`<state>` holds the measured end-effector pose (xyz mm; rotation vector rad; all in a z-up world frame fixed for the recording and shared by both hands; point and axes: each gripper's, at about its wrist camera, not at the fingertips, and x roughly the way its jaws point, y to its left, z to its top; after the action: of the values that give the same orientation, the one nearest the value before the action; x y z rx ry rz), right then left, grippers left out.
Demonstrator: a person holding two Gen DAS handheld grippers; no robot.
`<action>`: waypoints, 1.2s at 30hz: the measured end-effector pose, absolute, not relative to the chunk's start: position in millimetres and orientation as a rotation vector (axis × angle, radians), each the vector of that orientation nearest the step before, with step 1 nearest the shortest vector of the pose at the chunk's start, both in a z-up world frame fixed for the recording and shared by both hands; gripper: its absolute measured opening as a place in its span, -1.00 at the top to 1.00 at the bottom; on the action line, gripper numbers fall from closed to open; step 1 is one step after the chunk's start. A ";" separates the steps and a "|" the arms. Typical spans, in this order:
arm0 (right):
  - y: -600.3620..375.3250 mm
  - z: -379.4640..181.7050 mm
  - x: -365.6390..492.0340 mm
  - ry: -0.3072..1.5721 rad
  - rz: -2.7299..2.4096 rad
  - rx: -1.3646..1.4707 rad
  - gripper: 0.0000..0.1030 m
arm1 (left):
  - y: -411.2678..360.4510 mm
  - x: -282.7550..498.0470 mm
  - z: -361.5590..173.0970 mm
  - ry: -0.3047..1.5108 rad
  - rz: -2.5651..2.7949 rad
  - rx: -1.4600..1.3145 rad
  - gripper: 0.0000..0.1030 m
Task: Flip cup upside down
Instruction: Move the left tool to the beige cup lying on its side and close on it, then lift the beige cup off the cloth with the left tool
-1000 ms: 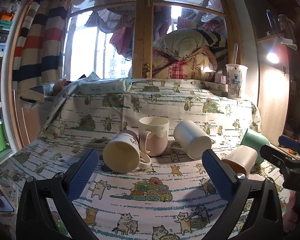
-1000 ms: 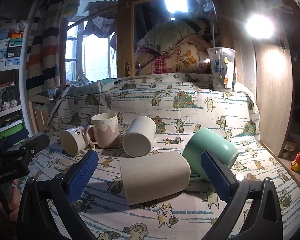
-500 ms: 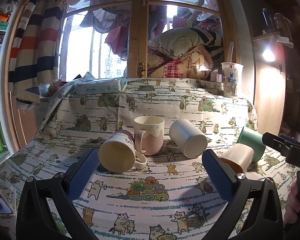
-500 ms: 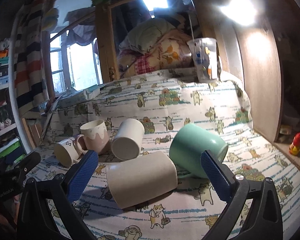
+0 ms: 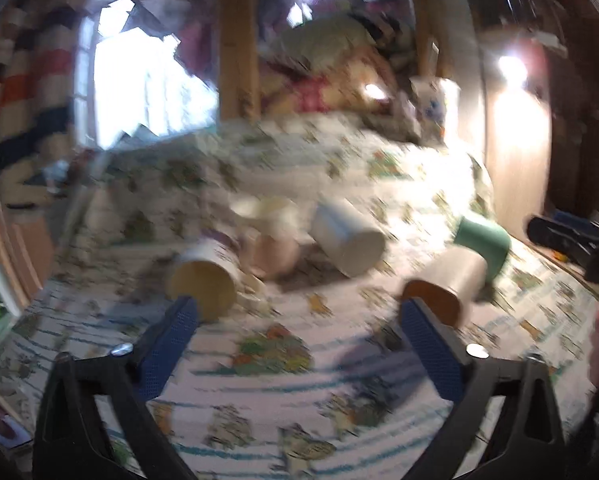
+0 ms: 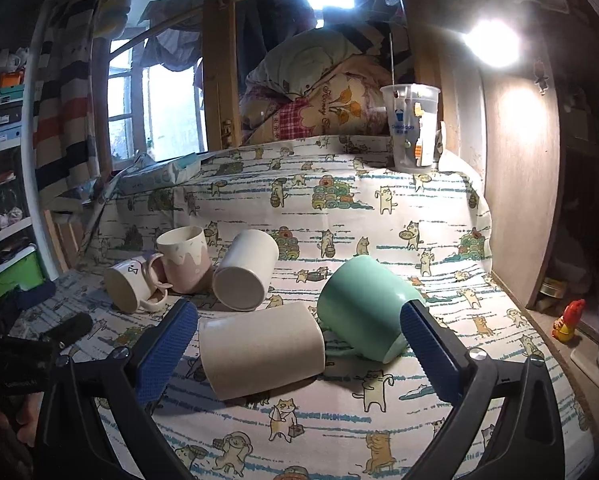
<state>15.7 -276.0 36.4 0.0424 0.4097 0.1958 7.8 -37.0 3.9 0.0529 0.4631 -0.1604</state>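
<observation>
Several cups sit on the cat-print cloth (image 6: 379,216). A beige cup (image 6: 261,350) lies on its side between the fingers of my open right gripper (image 6: 299,344). A green cup (image 6: 365,312) lies tilted beside it. A white cup (image 6: 245,270) and a mug with a handle (image 6: 133,286) lie on their sides. A pink and cream cup (image 6: 185,258) stands upright. The left wrist view is blurred; my open left gripper (image 5: 299,332) hovers before the mug (image 5: 203,284), the white cup (image 5: 347,240) and the beige cup (image 5: 445,286).
A clear plastic cup (image 6: 411,128) stands at the back right. A wooden wall (image 6: 519,184) borders the right side, with small toys (image 6: 567,320) on a ledge. A tissue pack (image 6: 159,174) lies at the back left. Bedding is piled behind.
The left wrist view has become blurred from fast motion and has shifted toward the cups. The right gripper has levelled out and now frames the beige cup closer.
</observation>
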 end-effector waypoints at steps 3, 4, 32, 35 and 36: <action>-281.5 30.7 26.2 0.466 0.243 0.065 -0.38 | -49.5 23.9 -4.5 0.596 -0.244 0.036 0.00; -283.5 28.0 30.8 0.485 0.256 0.074 -0.27 | -54.2 30.1 -8.1 0.635 -0.261 0.033 0.26; -295.5 -19.3 84.5 0.699 0.288 0.028 0.43 | -122.7 53.9 -26.5 0.751 -0.301 0.133 0.57; -287.5 -17.5 74.9 0.694 0.327 0.018 0.43 | -113.9 47.1 -24.4 0.726 -0.251 0.155 0.57; -285.9 -16.9 72.0 0.689 0.340 0.015 0.43 | -109.6 42.4 -22.4 0.705 -0.236 0.161 0.57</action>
<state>72.0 -285.9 -16.9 0.0148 0.6885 0.3403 42.4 -109.6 -22.4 0.1605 0.7054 -0.2364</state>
